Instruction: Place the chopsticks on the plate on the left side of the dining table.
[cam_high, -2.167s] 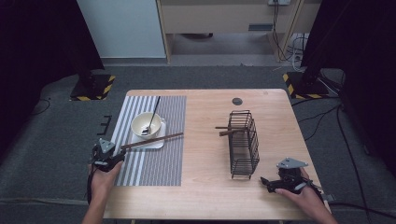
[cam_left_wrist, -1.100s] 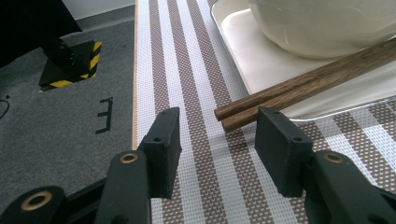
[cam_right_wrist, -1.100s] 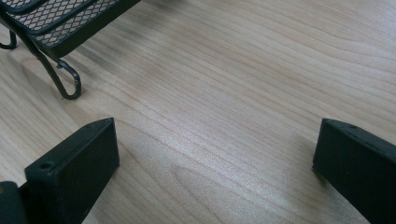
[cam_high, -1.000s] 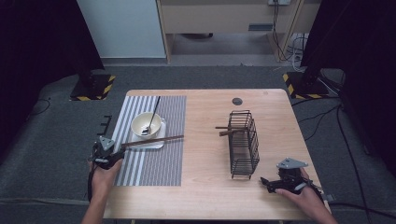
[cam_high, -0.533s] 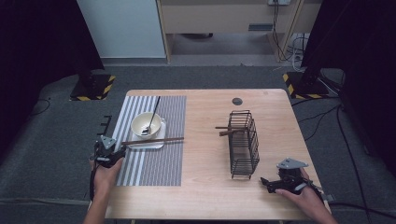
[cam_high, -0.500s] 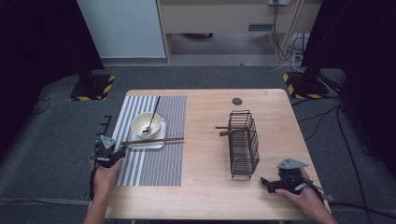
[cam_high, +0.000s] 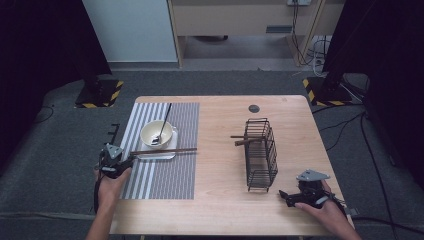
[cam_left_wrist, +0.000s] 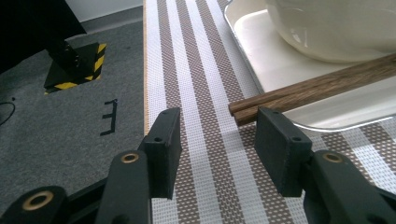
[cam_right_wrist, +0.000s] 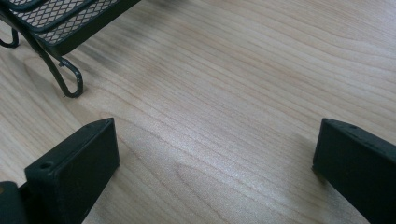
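A pair of dark wooden chopsticks (cam_high: 165, 150) lies across the front of a white tray (cam_high: 152, 156) that holds a white bowl (cam_high: 148, 134) with a black spoon (cam_high: 166, 116) in it. My left gripper (cam_high: 129, 159) rests at the chopsticks' left end on the striped placemat (cam_high: 165, 175). In the left gripper view its jaws (cam_left_wrist: 215, 126) stand partly apart. The chopsticks' ends (cam_left_wrist: 317, 84) lie just ahead of them and the pads do not touch them. My right gripper (cam_high: 285, 195) rests wide open on bare wood (cam_right_wrist: 233, 70) at the front right, jaws (cam_right_wrist: 215, 140) with nothing between them.
A black wire basket (cam_high: 261, 155) stands right of centre with brown sticks (cam_high: 242, 142) poking out of its left side; its foot (cam_right_wrist: 70, 84) is just ahead of my right gripper. A small black disc (cam_high: 254, 108) lies near the far edge. The table's left edge (cam_left_wrist: 145, 93) runs beside my left gripper.
Over the first second the chopsticks' right end came down toward me, and they now lie level across the tray. Since then nothing has visibly moved, and both hands have kept still.
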